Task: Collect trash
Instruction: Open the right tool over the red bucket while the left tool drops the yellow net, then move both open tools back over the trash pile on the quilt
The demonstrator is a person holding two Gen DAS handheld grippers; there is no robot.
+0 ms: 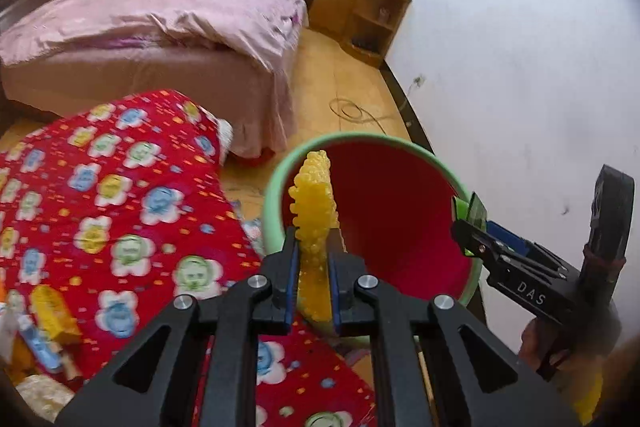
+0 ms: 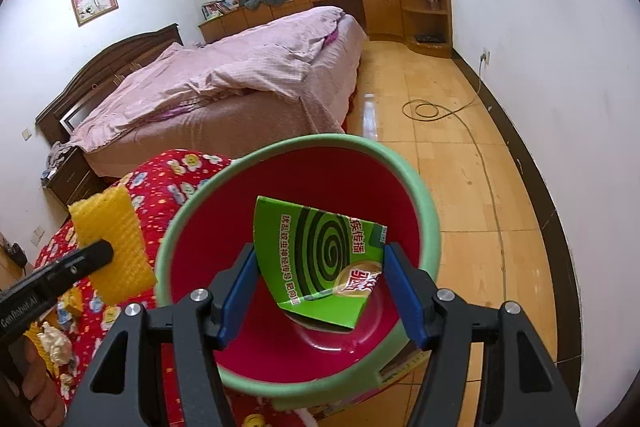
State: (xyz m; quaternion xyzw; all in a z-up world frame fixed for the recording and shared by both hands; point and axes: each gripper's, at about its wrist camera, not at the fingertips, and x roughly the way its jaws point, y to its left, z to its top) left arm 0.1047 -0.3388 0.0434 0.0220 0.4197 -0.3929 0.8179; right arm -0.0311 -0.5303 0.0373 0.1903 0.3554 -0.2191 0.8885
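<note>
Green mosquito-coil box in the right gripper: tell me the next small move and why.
Probably open the right gripper and let the green mosquito-coil box drop. It already hangs inside the rim of the red bin, above its bare floor. The left gripper with the yellow foam piece is at the rim too, and could follow.

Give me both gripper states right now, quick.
Left gripper: shut on the yellow foam piece, at the bin rim.
Right gripper: shut on the green box, over the bin.
</note>
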